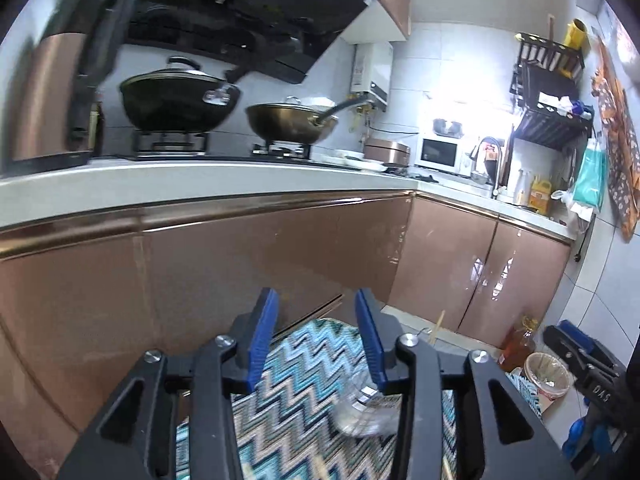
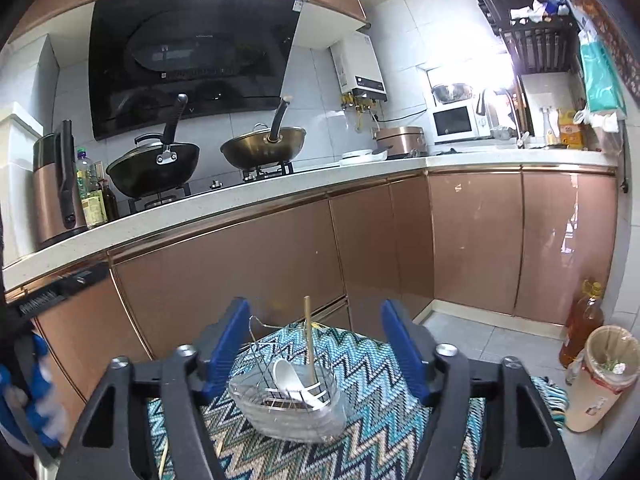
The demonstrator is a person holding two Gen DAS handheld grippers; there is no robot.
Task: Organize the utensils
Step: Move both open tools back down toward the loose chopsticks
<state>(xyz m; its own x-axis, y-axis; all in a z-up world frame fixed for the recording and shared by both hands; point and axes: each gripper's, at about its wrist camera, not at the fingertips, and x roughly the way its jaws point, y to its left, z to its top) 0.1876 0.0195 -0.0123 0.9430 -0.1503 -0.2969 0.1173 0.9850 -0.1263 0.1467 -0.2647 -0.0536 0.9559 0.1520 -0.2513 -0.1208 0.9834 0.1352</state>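
A clear utensil holder (image 2: 290, 408) with a wire frame stands on a zigzag-patterned cloth (image 2: 372, 384). A white spoon (image 2: 290, 380) and an upright wooden chopstick (image 2: 309, 340) sit in it. My right gripper (image 2: 314, 344) is open and empty, its blue fingers (image 2: 226, 348) either side of the holder, above it. My left gripper (image 1: 316, 336) is open and empty above the same cloth (image 1: 304, 364). The holder (image 1: 362, 412) shows blurred under its right finger. A chopstick (image 1: 437, 326) sticks up behind. Loose chopsticks (image 2: 163, 460) lie on the cloth's near edge.
Copper cabinet doors (image 2: 248, 264) and a white counter (image 2: 240, 196) with two woks (image 2: 154, 168) stand behind. An oil bottle (image 2: 582, 320) and a lined bin (image 2: 600, 376) stand on the floor at right. The right gripper's body (image 1: 588, 364) shows at right in the left view.
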